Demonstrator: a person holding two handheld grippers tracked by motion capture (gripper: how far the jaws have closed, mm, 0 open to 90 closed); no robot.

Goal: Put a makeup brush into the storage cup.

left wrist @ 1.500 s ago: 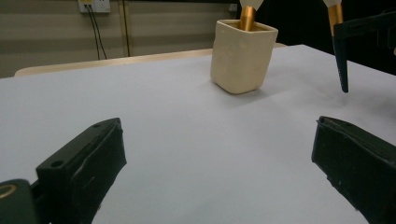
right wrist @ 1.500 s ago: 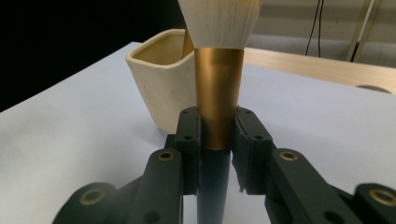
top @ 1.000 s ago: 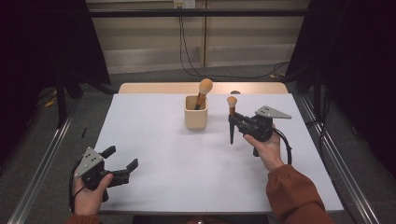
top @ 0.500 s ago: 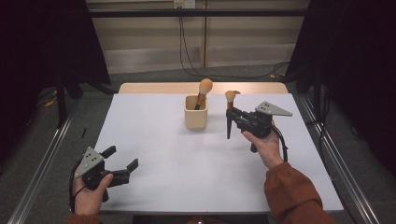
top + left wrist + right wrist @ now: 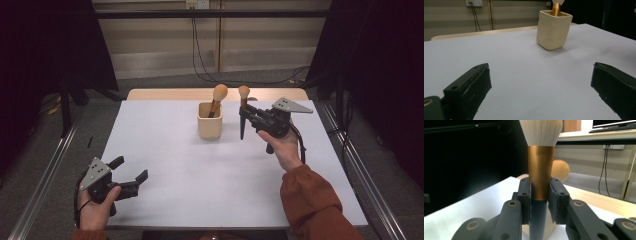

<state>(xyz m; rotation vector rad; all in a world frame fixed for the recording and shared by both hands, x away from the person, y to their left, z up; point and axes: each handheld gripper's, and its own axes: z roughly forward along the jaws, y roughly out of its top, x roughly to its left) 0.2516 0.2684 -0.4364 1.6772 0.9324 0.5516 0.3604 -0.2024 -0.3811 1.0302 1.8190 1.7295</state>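
Observation:
A cream square cup (image 5: pixel 209 120) stands at the back middle of the white table, with one makeup brush (image 5: pixel 218 97) leaning in it. My right gripper (image 5: pixel 245 113) is shut on a second makeup brush (image 5: pixel 243 107), held upright just right of the cup and lifted off the table. In the right gripper view both pads clamp the brush's gold ferrule (image 5: pixel 540 172), bristles up, dark handle below. My left gripper (image 5: pixel 131 171) rests near the table's front left corner, jaws wide open with nothing between them. The cup (image 5: pixel 553 29) shows far ahead in the left gripper view.
The white tabletop (image 5: pixel 200 175) has a wooden strip (image 5: pixel 165 94) along its far edge. Metal rails (image 5: pixel 45 175) run on the floor at both sides. Cables (image 5: pixel 200 55) hang down the back wall.
My right gripper has risen with the brush and shifted slightly toward the cup. The left gripper has stayed where it was.

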